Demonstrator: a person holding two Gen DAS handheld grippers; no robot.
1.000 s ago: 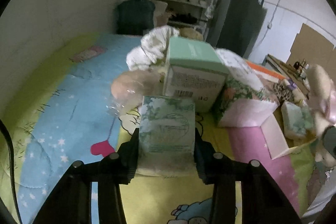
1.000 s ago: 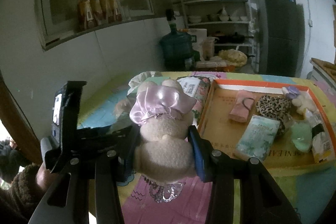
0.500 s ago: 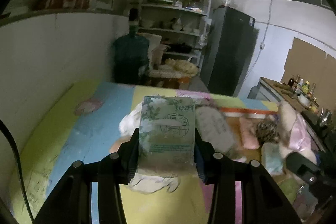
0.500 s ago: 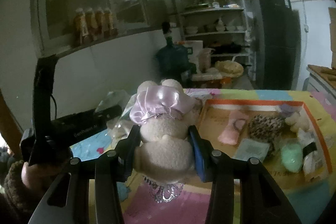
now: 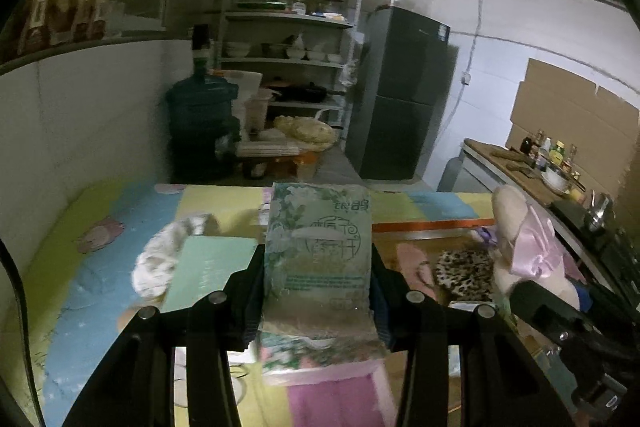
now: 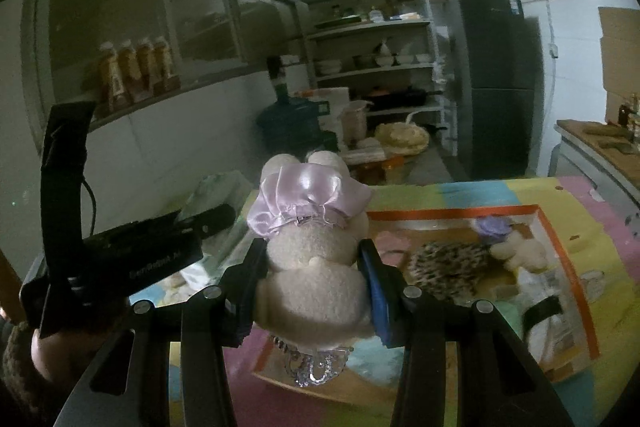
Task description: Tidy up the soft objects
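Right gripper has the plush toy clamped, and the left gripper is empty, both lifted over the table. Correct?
Not quite. The left gripper is not empty: the left wrist view shows it clamped on a green floral tissue pack. The right gripper does hold the plush toy.

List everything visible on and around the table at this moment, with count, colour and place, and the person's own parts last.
tissue pack: one, green floral, clamped in the left gripper.
plush toy: one, cream with a pink satin bow, clamped in the right gripper.
tray: one, orange-rimmed, on the table's right side.
leopard-print pouch: one, brown spotted, in the tray.
small plush: one, cream with a purple flower, in the tray's far end.
mint box: one, pale green, left of the tissue pack.
white cloth: one, beside the mint box.
water jug: one, dark blue-green, behind the table.
fridge: one, dark.
left gripper: black.
right gripper: black.
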